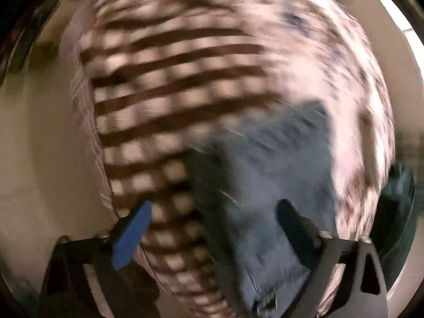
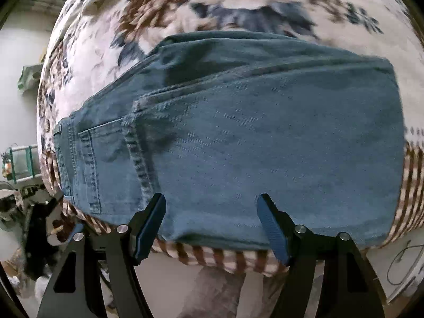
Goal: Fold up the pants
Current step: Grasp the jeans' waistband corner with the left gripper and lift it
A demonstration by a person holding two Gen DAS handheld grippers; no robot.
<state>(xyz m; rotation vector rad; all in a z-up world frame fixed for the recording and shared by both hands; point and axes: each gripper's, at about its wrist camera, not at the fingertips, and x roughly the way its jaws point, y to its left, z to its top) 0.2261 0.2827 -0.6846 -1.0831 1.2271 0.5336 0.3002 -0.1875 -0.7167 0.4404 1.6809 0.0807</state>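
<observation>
Jeans (image 2: 238, 137), thick floppy denim on the bedspread (image 2: 212, 5): grip the folded edge; your left gripper (image 1: 214, 212) and right gripper (image 2: 212, 212) gape empty.

The folded jeans (image 2: 265, 137) cover the middle of the floral bedspread (image 2: 164, 13), leaving bare cover all around them and a striped border (image 2: 212, 257) at the near edge. Left of the bed, floor clutter (image 2: 23, 198) crowds the side; bare floor (image 1: 39, 145) shows elsewhere.
</observation>
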